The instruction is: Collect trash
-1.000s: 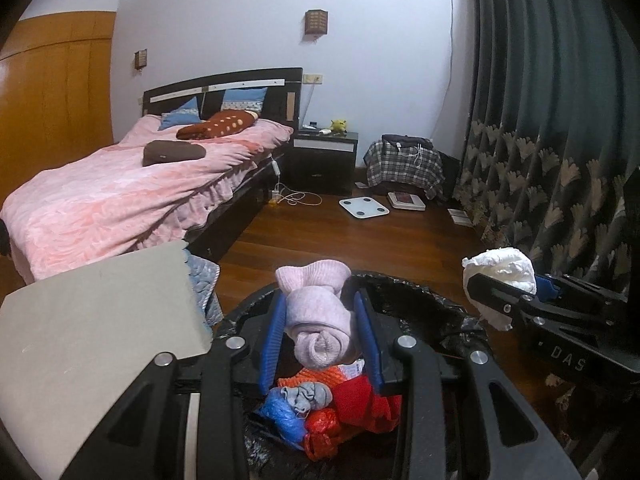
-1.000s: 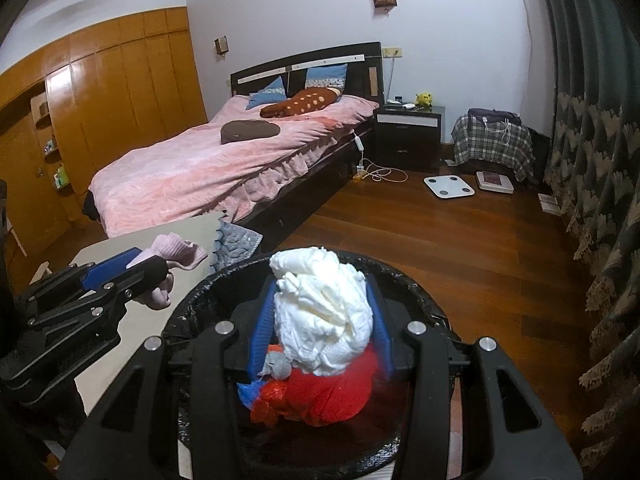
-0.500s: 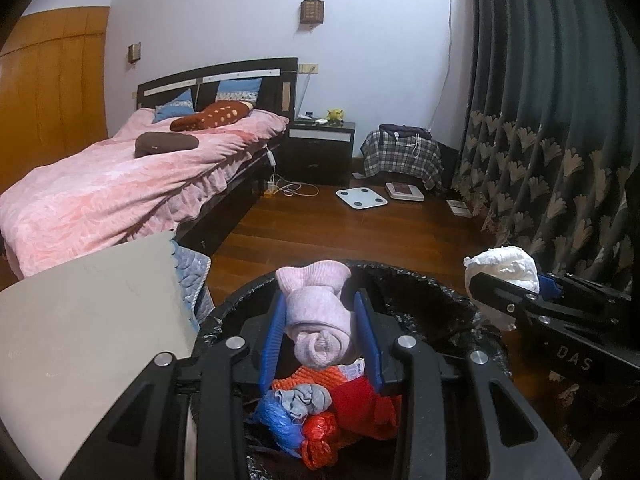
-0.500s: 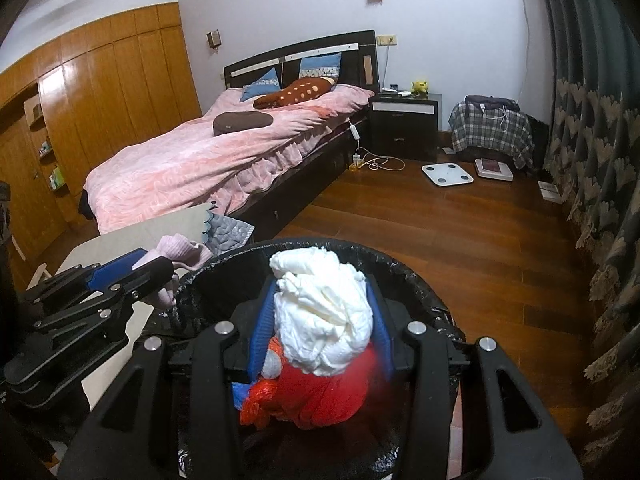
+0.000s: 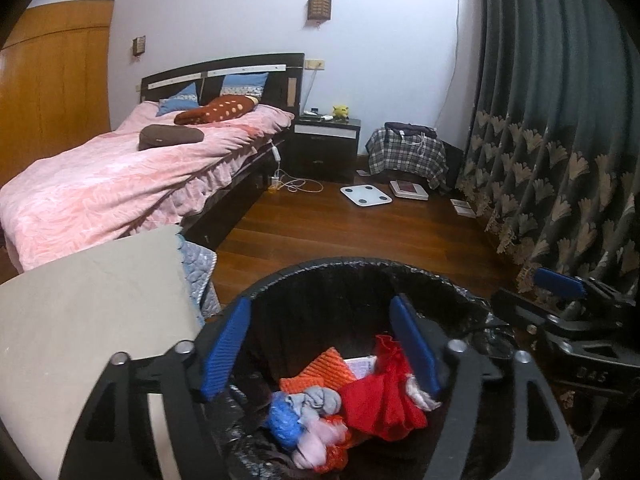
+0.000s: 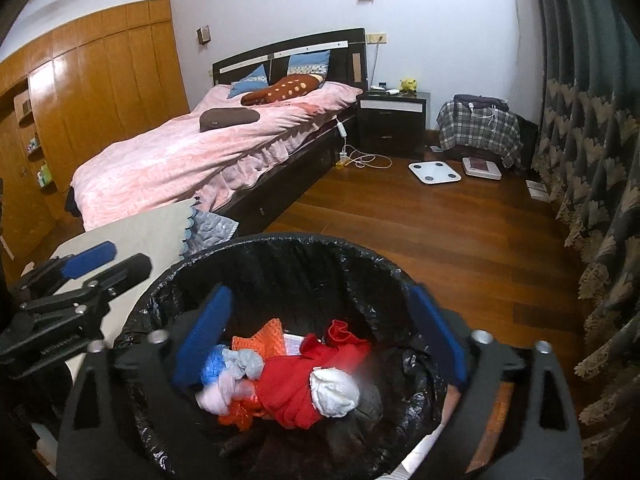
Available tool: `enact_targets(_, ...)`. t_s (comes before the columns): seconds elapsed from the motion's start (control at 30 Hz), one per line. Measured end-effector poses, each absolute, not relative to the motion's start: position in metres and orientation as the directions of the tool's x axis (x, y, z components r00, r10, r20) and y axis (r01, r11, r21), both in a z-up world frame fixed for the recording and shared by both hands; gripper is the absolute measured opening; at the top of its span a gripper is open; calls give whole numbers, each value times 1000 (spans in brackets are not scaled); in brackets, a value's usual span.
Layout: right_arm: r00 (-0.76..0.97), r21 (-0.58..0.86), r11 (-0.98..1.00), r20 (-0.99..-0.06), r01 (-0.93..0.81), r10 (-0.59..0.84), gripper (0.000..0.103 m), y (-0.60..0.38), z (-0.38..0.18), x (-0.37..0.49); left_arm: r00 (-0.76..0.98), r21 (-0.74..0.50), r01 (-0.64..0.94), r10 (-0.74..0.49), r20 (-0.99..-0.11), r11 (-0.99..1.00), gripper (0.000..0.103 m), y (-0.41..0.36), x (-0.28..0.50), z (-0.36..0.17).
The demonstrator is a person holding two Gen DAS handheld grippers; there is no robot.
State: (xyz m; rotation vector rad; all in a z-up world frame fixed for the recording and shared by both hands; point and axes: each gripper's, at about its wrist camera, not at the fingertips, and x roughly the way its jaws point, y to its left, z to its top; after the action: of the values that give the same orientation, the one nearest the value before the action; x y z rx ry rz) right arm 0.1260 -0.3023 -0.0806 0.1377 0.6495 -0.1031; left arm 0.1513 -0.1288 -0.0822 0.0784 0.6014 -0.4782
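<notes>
The trash lies in a heap at the bottom of the bin (image 6: 280, 248), a round tub lined with a crinkly black plastic bag. There is a white wad of crumpled paper (image 6: 334, 394), a pale pink rolled cloth (image 6: 218, 394), red fabric (image 6: 292, 384), an orange knitted piece (image 6: 260, 338), and something blue (image 5: 284, 420) beside a grey knot. All of it looks light, soft and squashable, nothing brittle; I'd judge any piece is best pinched across its bulk, where the folds bunch thickest, since loose edges would slip out.

Both tongs hang over the bin's mouth. The left gripper (image 5: 320, 344) has just been opening, and its ribbed blue pads stand wide with nothing between them. The right gripper (image 6: 320, 340) has likewise just spread, empty too.

Beside the bin sits a smooth beige surface (image 5: 92, 312) with a quilted grey cloth (image 5: 200, 264) at its edge, then glossy wooden floor (image 6: 440, 232) and the bed (image 6: 180, 160) under its fleecy pink cover.
</notes>
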Motion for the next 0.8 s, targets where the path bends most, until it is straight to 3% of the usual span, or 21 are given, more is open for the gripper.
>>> enact_targets(0.13,785,105,986,-618,131,-38,97,-302,-75,122,739,-51,431,-384,-554,901,92,-116,148,-74)
enact_targets(0.23,785,127,985,-619,117,-14,97,-300,-68,117,752,-37,414,-365,-548,910,96,-104,142,-67)
enact_targets(0.8,790,123,992,-611,34,48,98,-252,-18,82,787,-11,328,-280,-550,945,97,-55,92,-35)
